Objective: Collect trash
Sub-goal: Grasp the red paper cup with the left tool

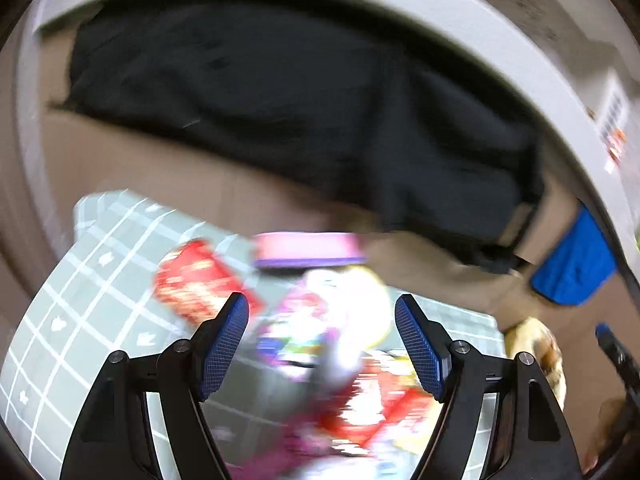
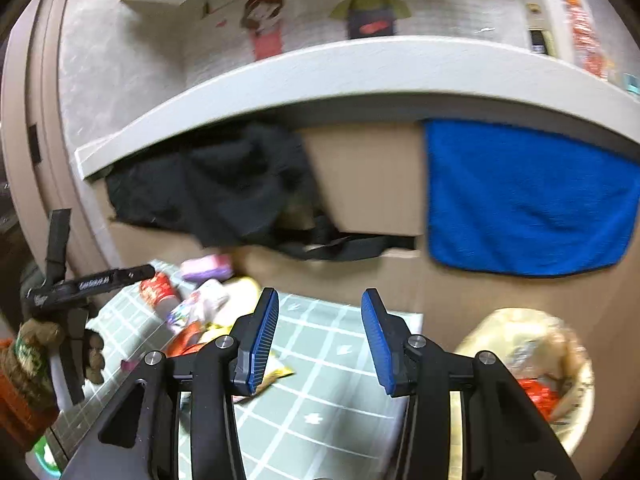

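Green checked cloth (image 2: 320,380) carries your trash: blurred wrappers (image 1: 320,344) heaped toward its left edge. Your left gripper (image 1: 322,340) hangs over that heap, fingers wide, holding nothing. Your right gripper (image 2: 320,344) gapes empty too, beside the cream bin (image 2: 576,392) off the cloth's right edge.
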{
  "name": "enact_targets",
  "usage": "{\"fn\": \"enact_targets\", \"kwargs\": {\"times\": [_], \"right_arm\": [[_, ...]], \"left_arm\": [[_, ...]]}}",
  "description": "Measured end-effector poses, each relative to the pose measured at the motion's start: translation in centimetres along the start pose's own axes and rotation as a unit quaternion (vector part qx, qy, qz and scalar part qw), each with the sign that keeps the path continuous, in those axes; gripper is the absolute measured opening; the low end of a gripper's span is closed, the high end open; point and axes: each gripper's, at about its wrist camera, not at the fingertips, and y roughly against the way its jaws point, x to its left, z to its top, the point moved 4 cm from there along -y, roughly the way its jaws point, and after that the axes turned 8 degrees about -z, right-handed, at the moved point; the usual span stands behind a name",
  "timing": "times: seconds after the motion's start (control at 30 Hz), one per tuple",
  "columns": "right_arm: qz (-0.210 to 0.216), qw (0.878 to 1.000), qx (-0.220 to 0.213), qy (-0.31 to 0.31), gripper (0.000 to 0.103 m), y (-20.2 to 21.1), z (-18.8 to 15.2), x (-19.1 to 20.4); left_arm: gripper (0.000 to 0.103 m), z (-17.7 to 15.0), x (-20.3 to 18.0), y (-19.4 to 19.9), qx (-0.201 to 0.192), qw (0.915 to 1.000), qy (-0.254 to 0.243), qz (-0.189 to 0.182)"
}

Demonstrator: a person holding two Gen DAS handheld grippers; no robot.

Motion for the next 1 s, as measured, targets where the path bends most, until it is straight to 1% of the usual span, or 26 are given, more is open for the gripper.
{"fn": "enact_targets", "kwargs": {"times": [0.07, 0.2, 0.33, 0.47, 0.53, 0.57, 0.67, 0.7, 0.73, 0.83, 0.97, 1.0], "right_arm": [[0.005, 1.000, 0.012, 0.016, 0.041, -1.2, -0.6, 2.0], [0.030, 0.998, 0.051, 0.037, 0.041, -3.6, -2.5, 5.6], [0.044, 0.995, 0.074, 0.048, 0.041, -5.1, -3.9, 7.7], [0.049, 0.993, 0.087, 0.061, 0.041, -6.3, -4.7, 8.9], [0.050, 0.992, 0.092, 0.064, 0.041, -6.7, -4.8, 9.2], [0.048, 0.992, 0.094, 0.066, 0.041, -6.9, -4.8, 9.2], [0.047, 0.992, 0.102, 0.064, 0.041, -7.3, -4.9, 9.1], [0.047, 0.991, 0.104, 0.063, 0.041, -7.5, -4.8, 9.1], [0.048, 0.991, 0.106, 0.062, 0.041, -7.6, -4.9, 9.0], [0.049, 0.991, 0.108, 0.061, 0.041, -7.6, -5.1, 8.8], [0.053, 0.990, 0.113, 0.059, 0.041, -7.6, -5.5, 8.9], [0.055, 0.990, 0.114, 0.059, 0.041, -7.5, -5.6, 9.0]], "left_arm": [[0.076, 0.0, 3.3, 0.0, 0.000, 0.9997, 0.024, 0.003], [0.076, 0.1, 7.4, -0.3, 0.000, 0.9987, 0.052, 0.001], [0.076, 1.2, 10.1, -1.0, 0.002, 0.9972, 0.073, -0.017], [0.076, 2.3, 11.7, -3.2, 0.014, 0.9964, 0.080, -0.026], [0.076, 2.4, 11.8, -4.3, 0.024, 0.9950, 0.089, -0.040], [0.076, 2.3, 11.9, -4.8, 0.035, 0.9935, 0.094, -0.054], [0.074, 1.8, 11.3, -5.5, 0.060, 0.9914, 0.089, -0.074], [0.071, 1.3, 10.8, -5.5, 0.073, 0.9903, 0.084, -0.083], [0.066, 1.1, 10.3, -5.3, 0.078, 0.9899, 0.081, -0.087], [0.061, -0.2, 8.4, -3.9, 0.080, 0.9889, 0.065, -0.107], [0.054, -1.3, 6.5, -3.5, 0.089, 0.9857, 0.076, -0.121], [0.051, -1.4, 5.9, -3.7, 0.093, 0.9848, 0.077, -0.125]]}}
